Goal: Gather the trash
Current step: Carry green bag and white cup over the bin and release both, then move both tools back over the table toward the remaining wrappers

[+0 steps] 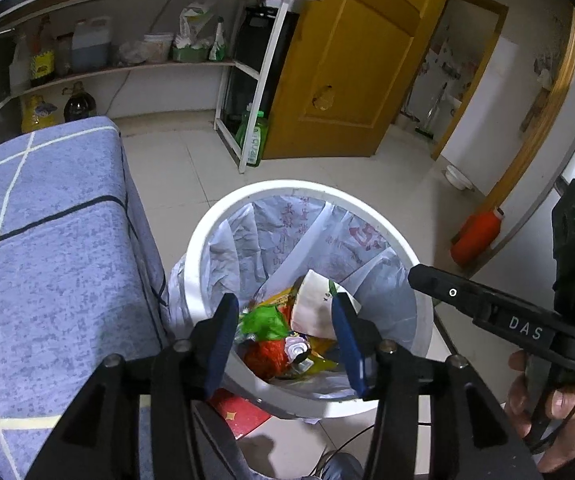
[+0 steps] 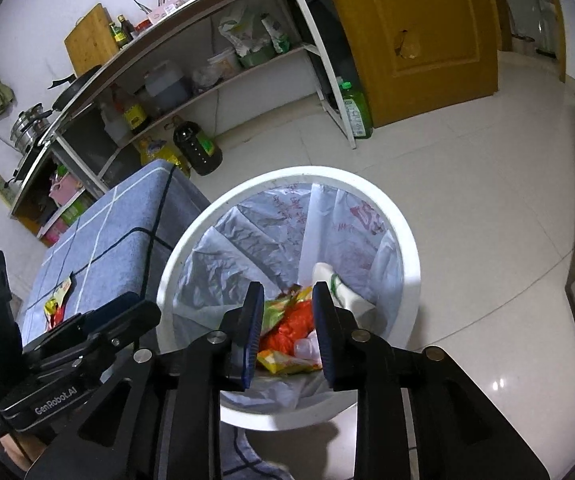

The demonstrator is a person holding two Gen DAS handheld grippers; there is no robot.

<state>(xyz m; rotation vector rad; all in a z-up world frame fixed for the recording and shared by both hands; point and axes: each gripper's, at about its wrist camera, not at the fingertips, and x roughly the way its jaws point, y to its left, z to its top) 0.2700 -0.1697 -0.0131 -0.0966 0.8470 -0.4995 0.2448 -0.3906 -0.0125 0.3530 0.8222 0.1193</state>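
Note:
A white round trash bin (image 1: 207,236) (image 2: 399,216) lined with a pale plastic bag stands on the tiled floor. Inside lie wrappers (image 1: 265,320) (image 2: 287,320), a crushed can (image 1: 297,350) and a white paper cup (image 1: 313,304) (image 2: 345,292). My left gripper (image 1: 285,334) is open and empty above the bin's near side. My right gripper (image 2: 289,326) is open and empty over the bin; it also shows in the left wrist view (image 1: 487,308) at the right. A yellow-red wrapper (image 2: 57,302) lies on the blue-covered table (image 2: 119,232).
The blue checked table (image 1: 47,240) stands left of the bin. A white shelf rack (image 1: 255,92) with bottles and bags stands behind, next to a yellow door (image 1: 347,60). A green bottle (image 2: 355,110), an orange object (image 1: 475,236), a white bowl (image 1: 457,176) and a red packet (image 1: 239,412) are on the floor.

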